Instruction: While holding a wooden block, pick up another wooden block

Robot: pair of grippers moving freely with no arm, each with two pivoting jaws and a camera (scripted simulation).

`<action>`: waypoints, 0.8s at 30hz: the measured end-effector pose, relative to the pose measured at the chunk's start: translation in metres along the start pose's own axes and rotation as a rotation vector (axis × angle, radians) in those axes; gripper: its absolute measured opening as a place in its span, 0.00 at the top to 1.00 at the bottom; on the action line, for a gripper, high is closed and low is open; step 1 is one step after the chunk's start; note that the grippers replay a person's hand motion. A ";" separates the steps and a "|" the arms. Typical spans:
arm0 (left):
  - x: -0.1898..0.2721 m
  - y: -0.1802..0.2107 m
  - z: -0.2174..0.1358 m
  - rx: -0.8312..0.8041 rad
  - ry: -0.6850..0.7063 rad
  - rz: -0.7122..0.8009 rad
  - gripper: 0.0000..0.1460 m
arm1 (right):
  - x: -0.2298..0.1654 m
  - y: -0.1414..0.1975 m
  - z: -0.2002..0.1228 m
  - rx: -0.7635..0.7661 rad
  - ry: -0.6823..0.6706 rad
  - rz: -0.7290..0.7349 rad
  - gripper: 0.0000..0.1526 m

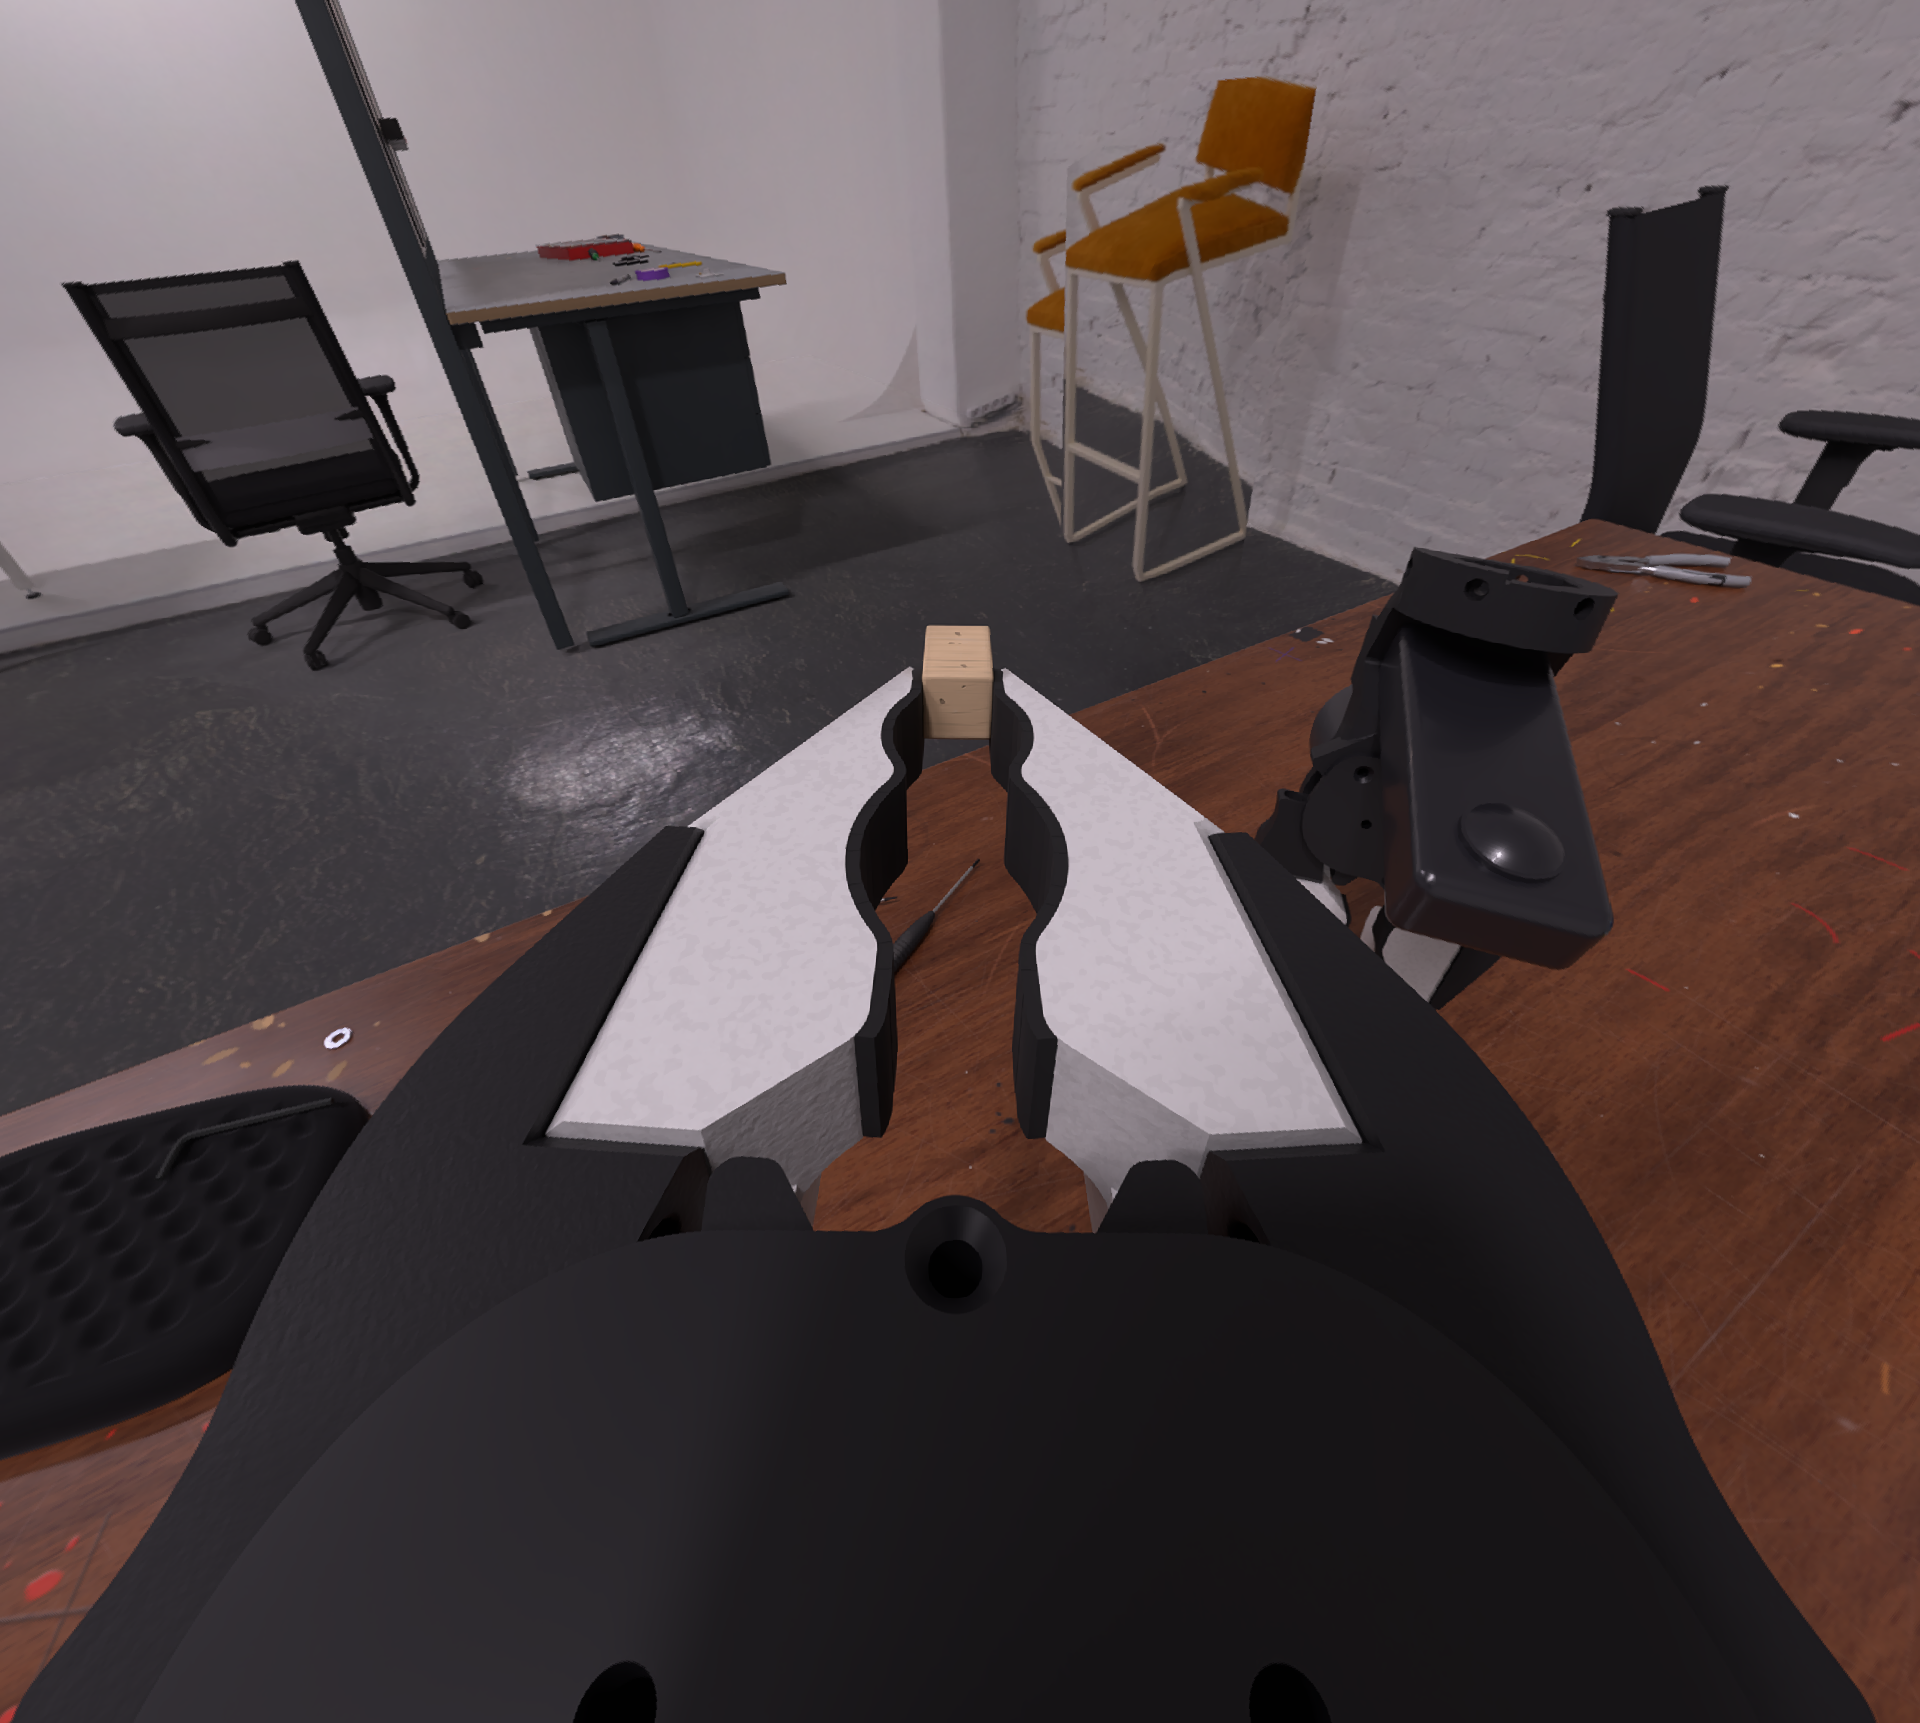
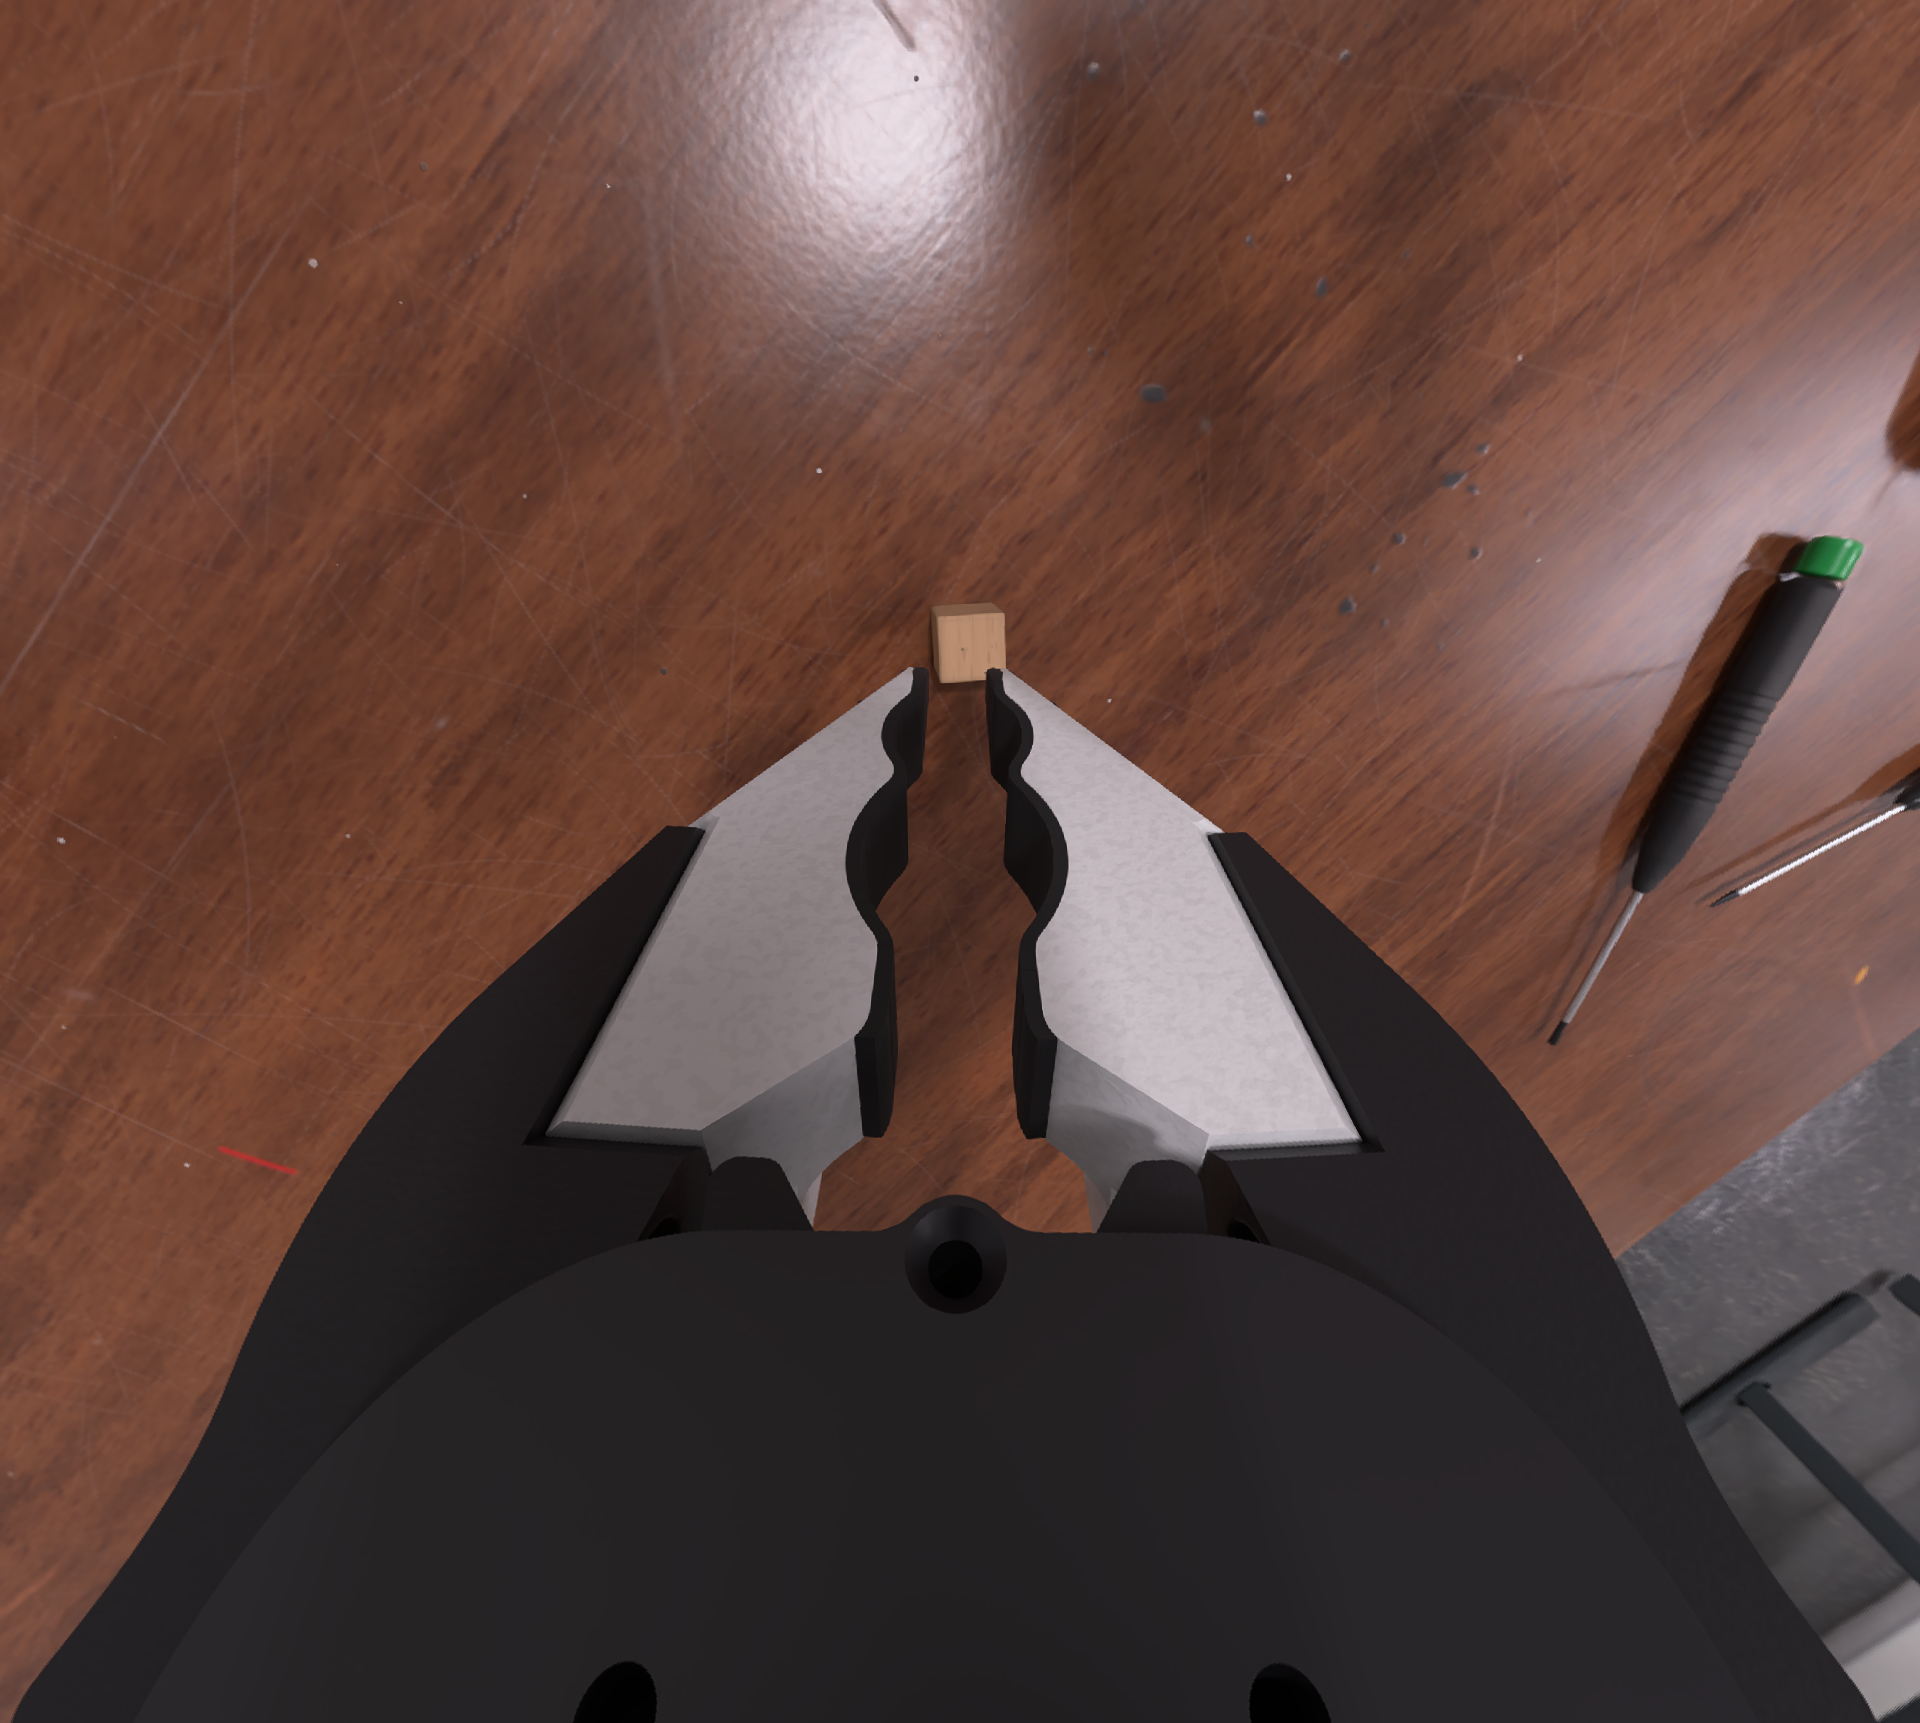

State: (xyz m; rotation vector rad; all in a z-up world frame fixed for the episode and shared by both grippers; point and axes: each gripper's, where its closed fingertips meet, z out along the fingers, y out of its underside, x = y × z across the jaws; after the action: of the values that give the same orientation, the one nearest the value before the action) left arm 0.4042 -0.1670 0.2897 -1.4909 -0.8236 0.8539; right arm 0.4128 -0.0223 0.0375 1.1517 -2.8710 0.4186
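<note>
The left gripper pinches a wooden block at its fingertips, raised over the desk's far edge; the right gripper points down at the desk, jaws slightly spread and empty; the second block lies dead ahead, just beyond its tips, roughly cubic, so no long axis matters; no containers are visible.

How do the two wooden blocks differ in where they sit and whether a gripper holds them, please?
The first wooden block is pinched between the left gripper fingertips, raised above the table. The second wooden block rests on the table, just beyond the open right gripper, untouched. Both are small pale cubes.
</note>
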 end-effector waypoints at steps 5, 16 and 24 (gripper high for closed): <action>0.000 0.003 0.002 -0.006 0.016 -0.012 0.92 | 0.003 -0.002 0.001 -0.046 0.002 -0.052 0.88; 0.005 0.007 0.009 -0.036 0.039 -0.006 0.92 | 0.002 0.008 0.023 -0.129 -0.052 -0.068 0.86; 0.011 0.009 0.012 -0.051 0.061 0.003 0.92 | 0.003 0.010 0.025 -0.129 -0.060 -0.058 0.89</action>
State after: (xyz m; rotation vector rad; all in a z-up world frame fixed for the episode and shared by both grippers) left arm 0.3991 -0.1518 0.2795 -1.5552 -0.8035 0.7906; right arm 0.4063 -0.0239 0.0116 1.2422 -2.8572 0.1970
